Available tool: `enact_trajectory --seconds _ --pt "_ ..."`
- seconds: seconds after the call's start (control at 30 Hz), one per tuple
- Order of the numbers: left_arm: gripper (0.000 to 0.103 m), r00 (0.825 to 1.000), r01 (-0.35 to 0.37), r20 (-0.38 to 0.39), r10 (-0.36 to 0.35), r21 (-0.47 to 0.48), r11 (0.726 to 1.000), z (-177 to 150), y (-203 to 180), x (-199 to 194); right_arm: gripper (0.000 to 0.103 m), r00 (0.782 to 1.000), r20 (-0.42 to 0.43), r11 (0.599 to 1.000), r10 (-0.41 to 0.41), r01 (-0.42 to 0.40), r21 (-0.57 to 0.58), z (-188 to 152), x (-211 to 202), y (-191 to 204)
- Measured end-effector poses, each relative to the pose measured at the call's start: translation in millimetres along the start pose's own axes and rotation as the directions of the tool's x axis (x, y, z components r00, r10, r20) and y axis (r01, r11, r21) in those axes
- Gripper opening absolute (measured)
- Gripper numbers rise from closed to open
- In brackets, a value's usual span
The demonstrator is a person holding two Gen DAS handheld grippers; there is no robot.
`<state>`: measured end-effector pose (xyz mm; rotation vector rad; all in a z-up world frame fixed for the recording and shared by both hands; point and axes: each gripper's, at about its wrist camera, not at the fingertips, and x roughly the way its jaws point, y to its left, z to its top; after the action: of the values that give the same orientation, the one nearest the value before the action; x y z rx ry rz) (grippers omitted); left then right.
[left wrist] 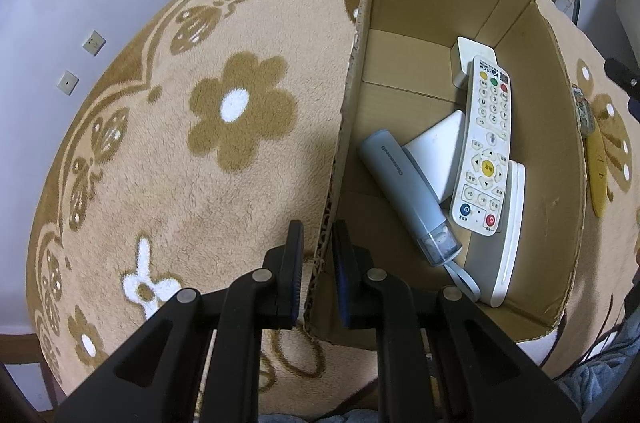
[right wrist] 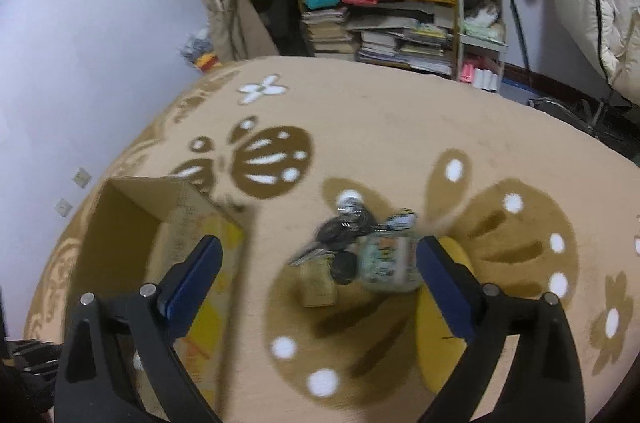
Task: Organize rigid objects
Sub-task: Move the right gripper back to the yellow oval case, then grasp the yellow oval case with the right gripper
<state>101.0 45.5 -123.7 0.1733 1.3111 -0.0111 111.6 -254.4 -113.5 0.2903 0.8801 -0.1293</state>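
The left gripper [left wrist: 318,235] pinches the near end of the left wall of the cardboard box [left wrist: 352,95], one finger outside and one inside the corrugated edge. Inside the box, a grey-blue tube-shaped device [left wrist: 404,191] lies nearest that wall, partly over a white wedge-shaped piece [left wrist: 434,147]. A white remote control [left wrist: 486,151] lies beside it toward the right wall, its far end on a small white block [left wrist: 466,53] near the far right corner and its near end on a long white and grey device [left wrist: 502,251]. The box sits on a tan carpet [left wrist: 240,183] patterned with flowers and butterflies. The right gripper [right wrist: 318,257] is spread wide above the carpet, and between its fingers lie a blurred key bunch [right wrist: 340,233], a small pale printed packet [right wrist: 386,259] and a yellow flat object [right wrist: 438,335] under the right finger. The box stands to the left of them.
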Motion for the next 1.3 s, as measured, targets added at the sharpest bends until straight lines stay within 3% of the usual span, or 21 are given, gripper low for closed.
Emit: enact_trajectory --seconds 0.27,0.7,0.93,1.03,1.1,1.17,1.3 --pt "0.015 1.0 -0.008 -0.003 0.008 0.006 1.0 -0.4 -1.4 1.0 0.102 0.993 -0.07 0.994 -0.09 0.095 0.061 -25.2 24.5 -38.2" --pt "0.015 1.0 -0.003 -0.006 0.003 0.002 1.0 1.0 -2.4 1.5 0.101 0.952 -0.173 0.962 -0.254 0.267 0.056 -53.2 52.1 -70.2" --pt "0.013 1.0 -0.003 -0.001 0.003 0.016 1.0 0.5 -2.8 1.9 0.093 0.94 -0.197 0.955 -0.279 0.293 0.044 -61.2 60.8 -74.8" --pt "0.013 1.0 -0.001 -0.002 0.001 0.013 1.0 0.8 -2.8 2.9 0.086 0.927 -0.204 0.947 -0.313 0.322 0.011 -62.3 60.8 -66.9" --pt "0.013 1.0 0.003 -0.002 -0.003 0.006 1.0 1.3 -1.8 3.9 0.07 0.924 -0.218 0.947 -0.313 0.321 0.0 -60.2 60.3 -61.5" --pt "0.013 1.0 0.007 -0.004 -0.007 0.001 1.0 1.6 -1.1 4.4 0.061 0.921 -0.224 0.946 -0.319 0.324 -0.014 -60.4 59.5 -56.5" --pt "0.013 1.0 0.007 -0.005 -0.007 0.001 1.0 1.5 -0.5 4.3 0.06 0.928 -0.221 0.95 -0.299 0.311 0.023 -58.6 51.9 -59.7"
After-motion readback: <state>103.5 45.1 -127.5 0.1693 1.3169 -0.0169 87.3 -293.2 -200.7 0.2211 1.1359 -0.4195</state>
